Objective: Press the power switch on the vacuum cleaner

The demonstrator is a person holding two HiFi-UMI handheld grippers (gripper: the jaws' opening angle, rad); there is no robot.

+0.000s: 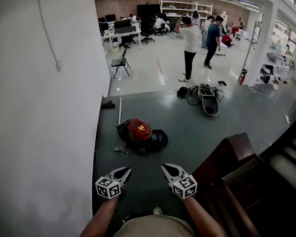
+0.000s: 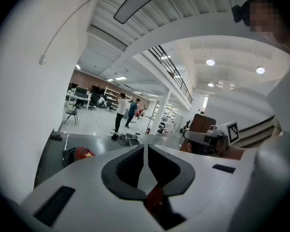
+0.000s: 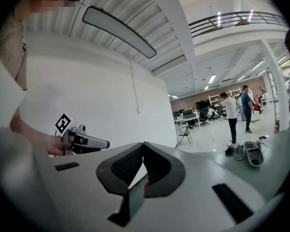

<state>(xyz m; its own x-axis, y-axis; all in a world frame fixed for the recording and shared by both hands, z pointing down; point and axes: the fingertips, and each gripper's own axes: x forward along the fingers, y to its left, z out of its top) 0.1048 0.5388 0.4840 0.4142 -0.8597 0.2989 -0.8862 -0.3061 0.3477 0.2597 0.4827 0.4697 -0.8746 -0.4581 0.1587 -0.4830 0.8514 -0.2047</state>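
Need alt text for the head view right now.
A red vacuum cleaner sits on the dark floor by the white wall, ahead of the left hand-held gripper and right hand-held gripper, both shut.

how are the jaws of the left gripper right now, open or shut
Shut: the white, black-padded left gripper has its jaws meeting at the tips, with nothing held between them.

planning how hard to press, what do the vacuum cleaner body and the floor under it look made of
Vacuum cleaner: probably hard moulded plastic, with a glossy red top over a black shell. Floor: a smooth, dark, semi-gloss coating, perhaps epoxy or sealed concrete, judging by its soft, even sheen.
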